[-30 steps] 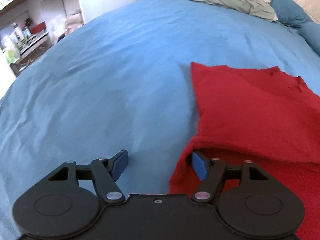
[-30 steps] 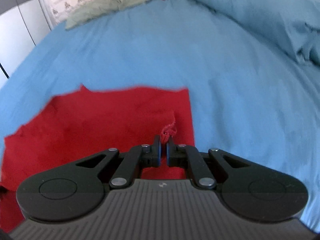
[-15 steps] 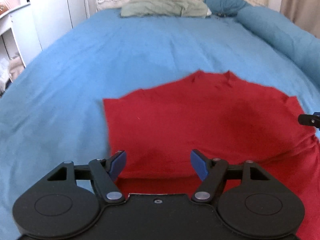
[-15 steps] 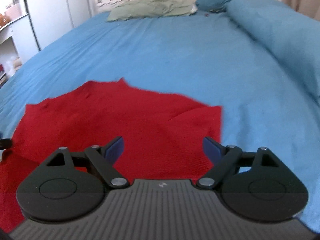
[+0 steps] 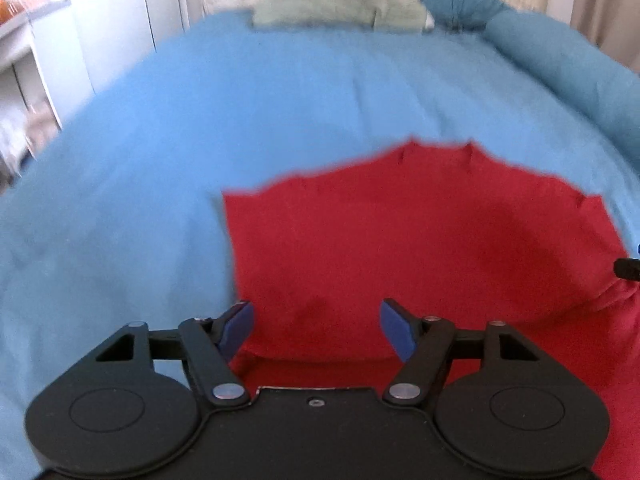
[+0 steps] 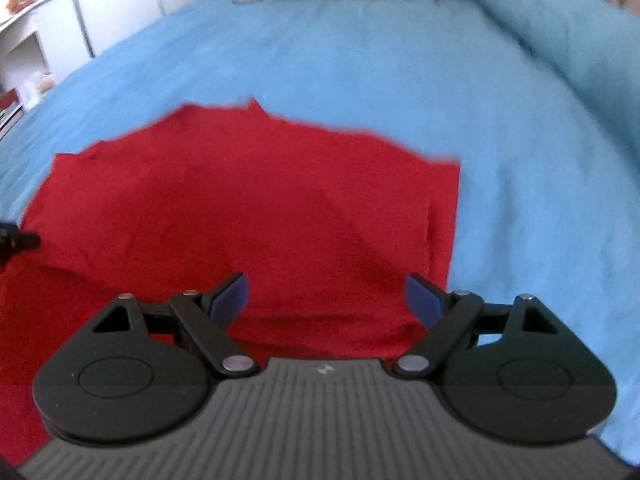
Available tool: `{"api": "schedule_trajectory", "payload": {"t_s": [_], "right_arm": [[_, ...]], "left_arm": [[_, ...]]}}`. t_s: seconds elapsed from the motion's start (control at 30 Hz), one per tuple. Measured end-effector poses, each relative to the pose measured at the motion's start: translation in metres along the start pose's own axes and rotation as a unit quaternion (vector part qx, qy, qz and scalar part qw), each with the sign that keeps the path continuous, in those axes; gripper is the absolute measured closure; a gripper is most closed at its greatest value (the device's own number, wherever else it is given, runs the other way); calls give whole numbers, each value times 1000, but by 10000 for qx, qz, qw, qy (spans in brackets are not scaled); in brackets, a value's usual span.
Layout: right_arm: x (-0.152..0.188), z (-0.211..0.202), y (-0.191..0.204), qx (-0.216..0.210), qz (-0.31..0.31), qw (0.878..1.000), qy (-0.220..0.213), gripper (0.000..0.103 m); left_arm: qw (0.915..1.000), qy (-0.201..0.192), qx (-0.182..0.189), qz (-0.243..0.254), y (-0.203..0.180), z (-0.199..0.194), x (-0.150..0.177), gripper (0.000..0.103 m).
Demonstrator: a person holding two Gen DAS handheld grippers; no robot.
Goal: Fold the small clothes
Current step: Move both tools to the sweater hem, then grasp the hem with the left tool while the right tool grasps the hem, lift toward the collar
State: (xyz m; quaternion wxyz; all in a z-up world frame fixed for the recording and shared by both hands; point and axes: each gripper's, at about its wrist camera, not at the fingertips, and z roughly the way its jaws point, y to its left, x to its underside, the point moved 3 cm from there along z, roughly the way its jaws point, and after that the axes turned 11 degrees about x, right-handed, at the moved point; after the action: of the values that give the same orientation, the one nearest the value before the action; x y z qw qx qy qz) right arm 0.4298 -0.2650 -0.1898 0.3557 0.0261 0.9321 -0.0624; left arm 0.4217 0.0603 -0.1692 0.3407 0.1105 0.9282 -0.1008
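A red garment (image 5: 420, 240) lies folded on the blue bedspread (image 5: 240, 112), its upper layer laid over the lower one. My left gripper (image 5: 316, 328) is open and empty above the garment's near left part. In the right wrist view the same red garment (image 6: 260, 208) fills the middle. My right gripper (image 6: 326, 300) is open and empty above its near right part. A tip of the right gripper shows at the right edge of the left wrist view (image 5: 626, 267), and a tip of the left gripper shows at the left edge of the right wrist view (image 6: 18, 238).
Pillows (image 5: 340, 12) lie at the head of the bed, with a rolled blue duvet (image 5: 568, 68) along the right side. White cupboards and shelves (image 5: 60, 40) stand to the left of the bed.
My right gripper has let go of the garment's corner and opened. Both grippers have swung to face the head of the bed and pulled back slightly. The garment lies folded over.
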Motion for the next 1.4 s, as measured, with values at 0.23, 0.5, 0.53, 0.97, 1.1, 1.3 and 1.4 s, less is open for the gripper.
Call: {"api": "schedule_trajectory", "payload": {"t_s": [0.23, 0.5, 0.53, 0.97, 1.1, 1.3, 1.4], "right_arm": [[-14, -90, -28, -263, -40, 9982, -539, 0], [20, -180, -45, -599, 367, 9975, -102, 0], [30, -187, -49, -553, 411, 9976, 47, 0], [182, -200, -66, -124, 958, 9755, 1976, 3], [208, -202, -65, -47, 1072, 9673, 2297, 11], [226, -194, -51, -215, 978, 9545, 2809, 20], [231, -194, -44, -188, 841, 9533, 2894, 26]], "left_arm": [[9975, -699, -112, 25, -1, -113, -15, 0], [9988, 324, 273, -245, -1, -155, 51, 0], [9977, 471, 286, -384, 0, -155, 62, 0], [9732, 2157, 253, -761, -1, -147, 197, 40], [9683, 2340, 261, -830, -5, -149, 221, 43], [9678, 2387, 214, -765, -14, -150, 232, 45], [9662, 2488, 231, -637, -20, -148, 231, 46]]}}
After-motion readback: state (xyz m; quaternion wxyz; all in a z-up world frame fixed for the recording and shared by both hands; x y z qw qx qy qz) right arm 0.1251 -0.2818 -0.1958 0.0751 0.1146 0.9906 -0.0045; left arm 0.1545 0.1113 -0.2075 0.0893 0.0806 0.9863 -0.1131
